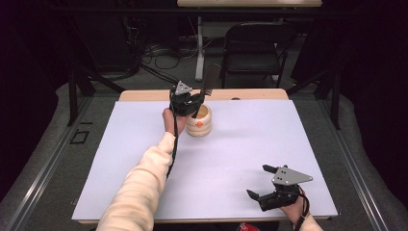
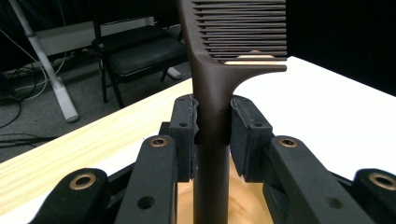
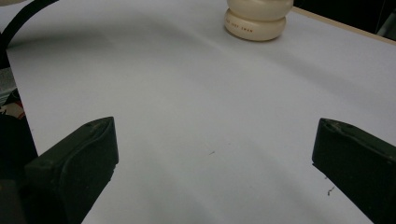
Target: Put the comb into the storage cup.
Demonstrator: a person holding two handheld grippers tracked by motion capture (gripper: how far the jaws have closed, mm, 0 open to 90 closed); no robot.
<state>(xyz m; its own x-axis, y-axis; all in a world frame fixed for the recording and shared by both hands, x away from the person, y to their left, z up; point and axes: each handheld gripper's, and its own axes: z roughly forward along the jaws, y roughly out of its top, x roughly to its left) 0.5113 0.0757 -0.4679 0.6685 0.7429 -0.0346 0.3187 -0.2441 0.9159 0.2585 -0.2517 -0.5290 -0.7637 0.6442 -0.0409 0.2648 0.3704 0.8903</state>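
Note:
A dark brown comb (image 2: 219, 70) stands upright with its handle clamped between the pads of my left gripper (image 2: 212, 126). In the high view that left gripper (image 1: 192, 101) hovers just over a cream, rounded holder (image 1: 199, 122) at the back middle of the white sheet, and the comb (image 1: 209, 79) rises out of it. The comb's handle runs down into the holder's mouth (image 2: 243, 200). My right gripper (image 1: 262, 180) rests near the table's front right, open, with nothing between its fingers. The right gripper view has the holder (image 3: 258, 21) far ahead.
A white sheet (image 1: 250, 139) covers the wooden table (image 1: 250, 94). Beyond the far edge stand a black folding chair (image 1: 252, 45), a white table leg (image 1: 199, 48) and loose cables on the floor. Metal rails run along both sides of the table.

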